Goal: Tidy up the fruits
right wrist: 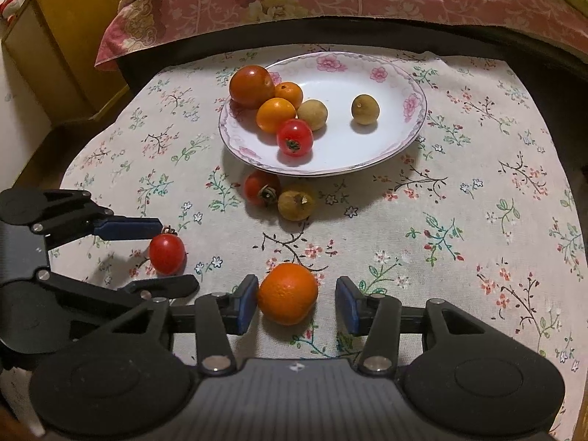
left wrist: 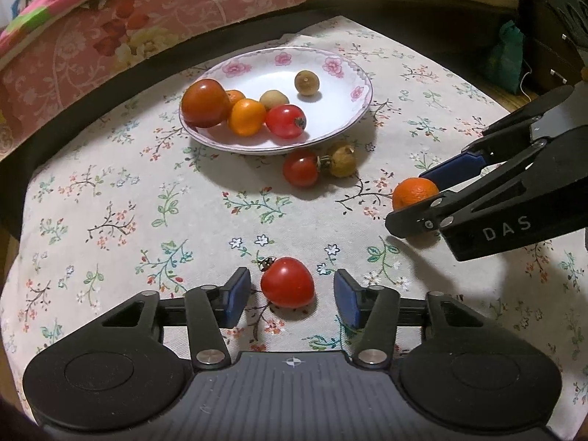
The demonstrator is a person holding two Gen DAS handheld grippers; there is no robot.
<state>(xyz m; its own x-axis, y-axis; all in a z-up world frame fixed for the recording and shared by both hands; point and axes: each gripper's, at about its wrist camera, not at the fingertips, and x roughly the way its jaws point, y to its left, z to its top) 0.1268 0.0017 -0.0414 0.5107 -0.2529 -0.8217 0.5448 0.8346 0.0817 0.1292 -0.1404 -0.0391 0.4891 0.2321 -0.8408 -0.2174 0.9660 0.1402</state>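
Left wrist view is showing the left gripper [left wrist: 292,294] spread around a tomato [left wrist: 287,282] on the bench [left wrist: 110,220]; the right gripper [right wrist: 296,299], released, is flanking an orange [right wrist: 287,293], partly hiding it.

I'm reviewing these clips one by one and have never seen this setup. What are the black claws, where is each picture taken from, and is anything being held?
They are two hand-held grippers, each carrying its own camera looking along its fingers. In the left camera's view, the left gripper stands open around a red tomato on the floral tablecloth. In the right camera's view, the right gripper stands open around an orange. Nothing is held. Six fruits sit in the plate; another tomato and a brownish fruit lie before it.
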